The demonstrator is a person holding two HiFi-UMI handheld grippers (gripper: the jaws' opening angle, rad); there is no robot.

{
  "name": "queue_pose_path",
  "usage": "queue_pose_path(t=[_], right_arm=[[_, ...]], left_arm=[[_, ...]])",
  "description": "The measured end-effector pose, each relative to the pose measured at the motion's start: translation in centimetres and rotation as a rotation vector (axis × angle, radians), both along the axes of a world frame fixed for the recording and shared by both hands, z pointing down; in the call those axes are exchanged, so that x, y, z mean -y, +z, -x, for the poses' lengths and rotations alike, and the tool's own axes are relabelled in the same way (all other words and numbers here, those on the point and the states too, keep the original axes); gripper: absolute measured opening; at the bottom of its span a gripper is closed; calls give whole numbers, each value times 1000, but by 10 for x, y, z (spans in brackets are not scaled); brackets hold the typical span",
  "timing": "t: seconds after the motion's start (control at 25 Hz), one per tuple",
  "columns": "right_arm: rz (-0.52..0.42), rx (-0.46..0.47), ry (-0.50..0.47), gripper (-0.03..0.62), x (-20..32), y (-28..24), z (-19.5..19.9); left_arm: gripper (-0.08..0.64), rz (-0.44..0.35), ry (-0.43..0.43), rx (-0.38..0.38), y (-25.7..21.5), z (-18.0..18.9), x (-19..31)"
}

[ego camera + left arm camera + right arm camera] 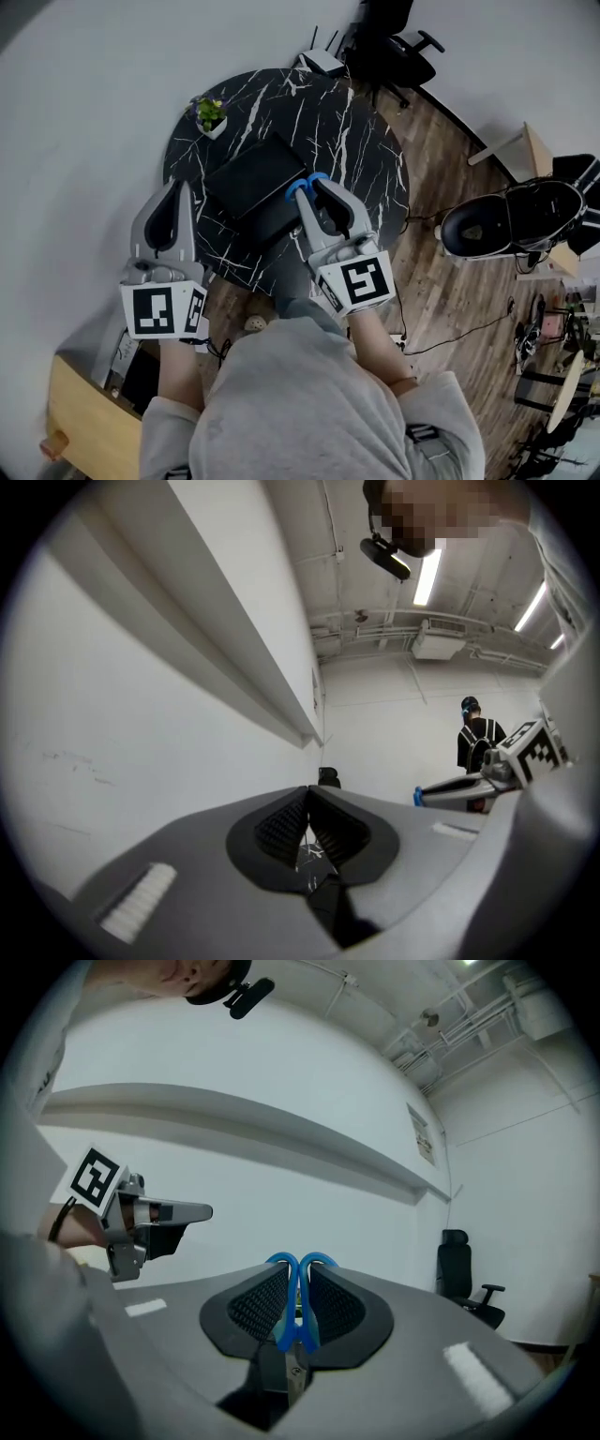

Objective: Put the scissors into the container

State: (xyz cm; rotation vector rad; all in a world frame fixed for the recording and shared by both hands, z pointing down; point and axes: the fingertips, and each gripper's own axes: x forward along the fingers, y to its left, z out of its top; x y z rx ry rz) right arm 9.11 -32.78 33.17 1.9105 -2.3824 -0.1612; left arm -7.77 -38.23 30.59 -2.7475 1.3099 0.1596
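Note:
The scissors have blue handles and are pinched between the pads of my right gripper, which is shut on them over the near middle of the round black marble table. Their blades are hidden inside the jaws. The container is a flat black rectangular box just left of and beyond the scissors. My left gripper hovers at the table's left edge, its tips together with nothing between them. In each gripper view the other gripper shows, the left gripper and the right gripper.
A small white pot with a green plant stands at the table's far left. Beyond the table are a white router and a black office chair. A black and white seat stands right; a wooden cabinet lies near left.

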Motion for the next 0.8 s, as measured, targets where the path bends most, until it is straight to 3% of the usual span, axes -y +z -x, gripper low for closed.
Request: queue_pose_path(t=[0.36,0.8], right_arm=[[149,-201,-221,74,32,70,3],[330,-452,-520,74,31,175,14]], left_arm=[[60,64,-106,22,21,-1,17],[60,136,-208,64,44,-1,18]])
